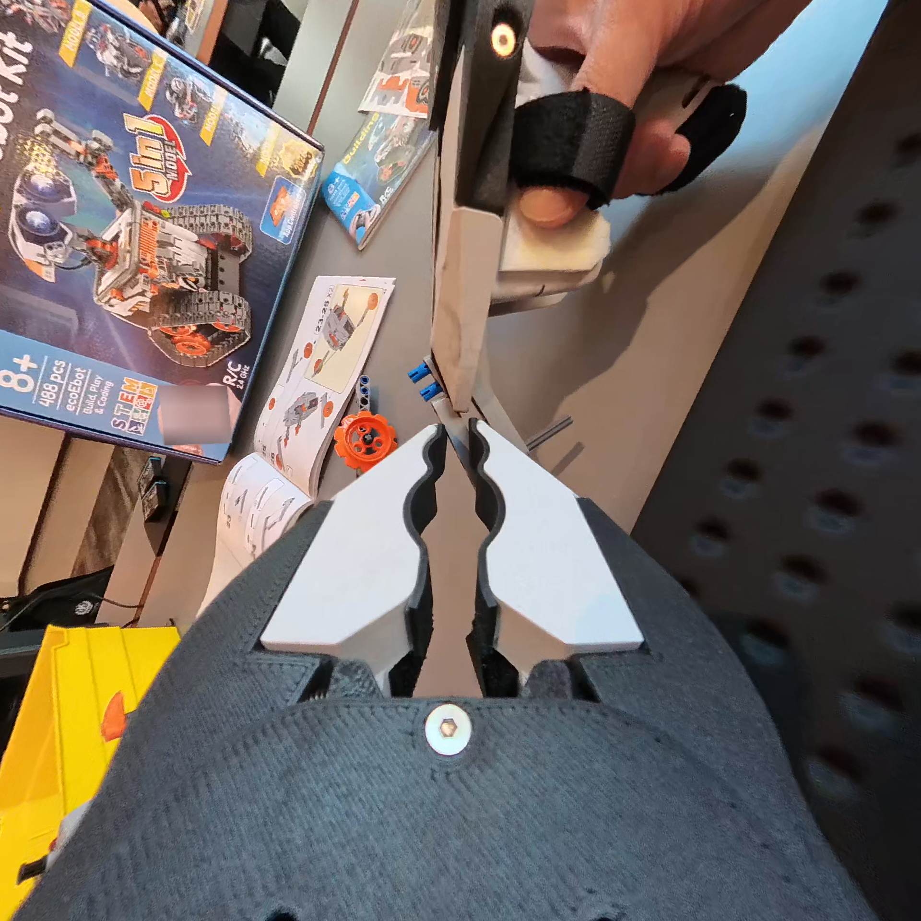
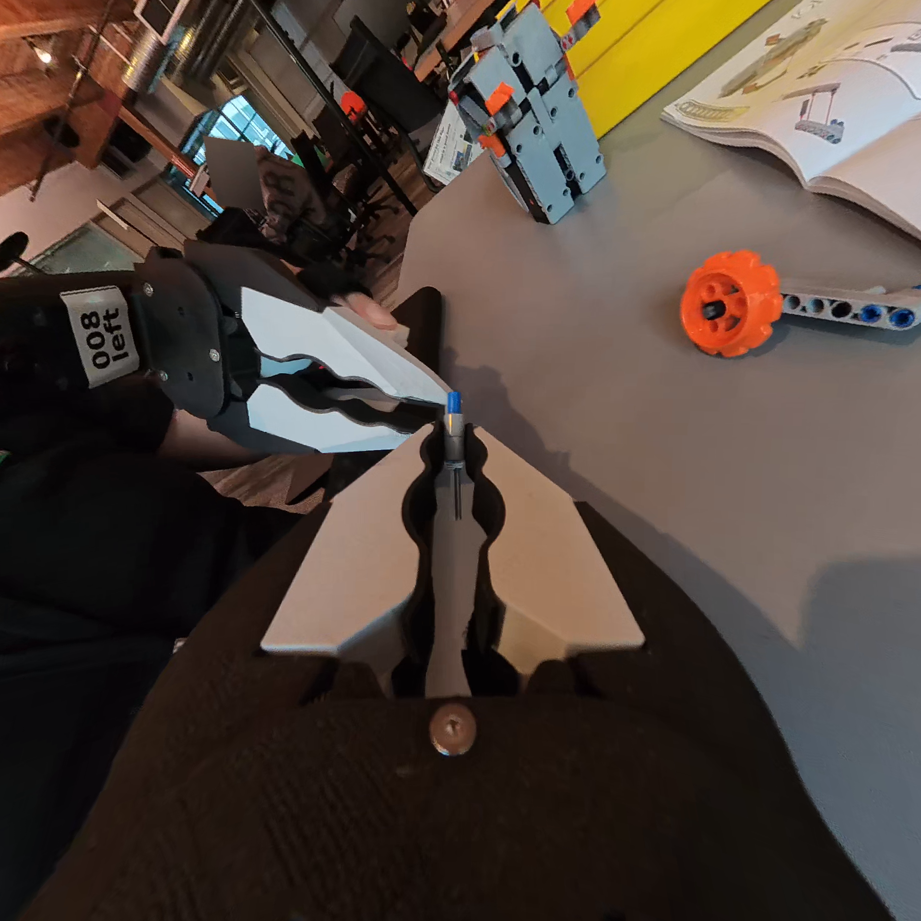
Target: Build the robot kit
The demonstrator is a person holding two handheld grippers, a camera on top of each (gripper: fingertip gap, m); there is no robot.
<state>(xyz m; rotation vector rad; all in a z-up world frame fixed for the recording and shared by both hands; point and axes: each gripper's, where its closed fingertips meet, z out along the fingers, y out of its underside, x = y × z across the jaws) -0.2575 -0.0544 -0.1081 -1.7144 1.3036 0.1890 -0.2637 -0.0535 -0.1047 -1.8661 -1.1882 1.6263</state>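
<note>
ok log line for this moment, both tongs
left tongs: shut on grey beam | right tongs: shut on grey beam, blue pins | orange wheel: on table

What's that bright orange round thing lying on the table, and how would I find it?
Start at the grey table and find the open instruction booklet. Just below its pages lies an orange toothed wheel, fixed to the end of a grey beam with holes. Its ridged rim and black centre axle set it apart from the grey block model further back.
</note>
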